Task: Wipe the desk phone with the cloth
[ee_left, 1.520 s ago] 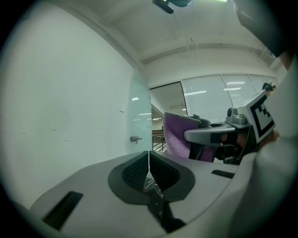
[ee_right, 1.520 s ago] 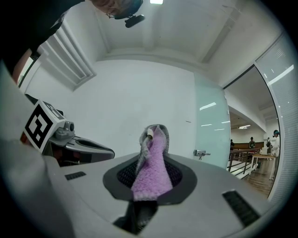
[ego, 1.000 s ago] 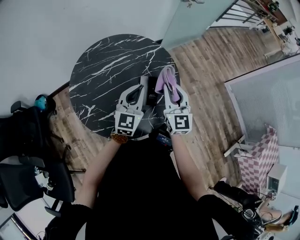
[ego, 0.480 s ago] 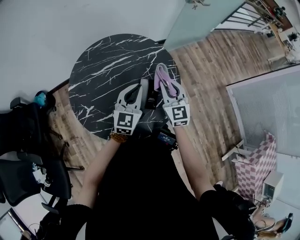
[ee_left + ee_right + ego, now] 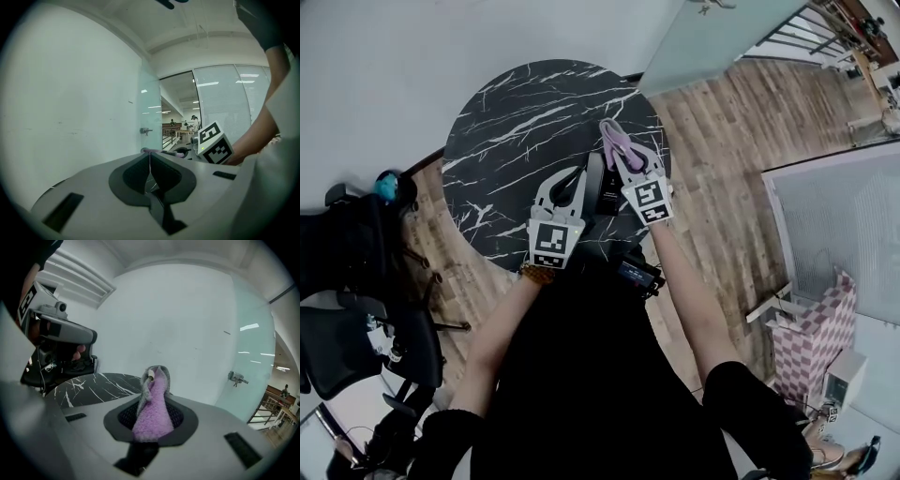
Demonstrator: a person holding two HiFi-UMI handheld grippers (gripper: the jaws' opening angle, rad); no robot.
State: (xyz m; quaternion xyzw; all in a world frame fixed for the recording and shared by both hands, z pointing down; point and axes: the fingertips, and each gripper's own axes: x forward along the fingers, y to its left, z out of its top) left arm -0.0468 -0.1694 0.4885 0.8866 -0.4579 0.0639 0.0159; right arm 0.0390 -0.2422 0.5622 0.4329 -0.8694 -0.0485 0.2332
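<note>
Station: near edge of a round black marble bench [image 5: 511, 122], both claws held over it side by side, tips pointing away from the person.

Left claw [image 5: 150, 157]: clenched, pads meeting along one thin vertical line, nothing gripped between them. Raised above the bench top, level with the neighbouring claw.

Right claw [image 5: 153, 397]: clenched on the cloth [image 5: 152, 413]. Purple fleecy fabric with a grey edge, bunched into a narrow wad, standing out between the pads and reaching past the tips. In the head view, cloth end over the bench top, just beyond the claw.

Desk phone [image 5: 605, 192]: dark body lying on the bench between the two claws, just beside each, near the bench edge closest to the person. Largely covered by the claws; detail too small to read. Contact between cloth and phone: cannot tell.

Left gripper view: marker cube [image 5: 214, 143] of the right claw close on the right, a bare forearm [image 5: 262, 136] behind it.

Surroundings: wood-plank floor [image 5: 722, 150] right of the bench, black office chairs [image 5: 356, 309] left of it, glass partition [image 5: 712, 37] beyond, white wall behind the bench
</note>
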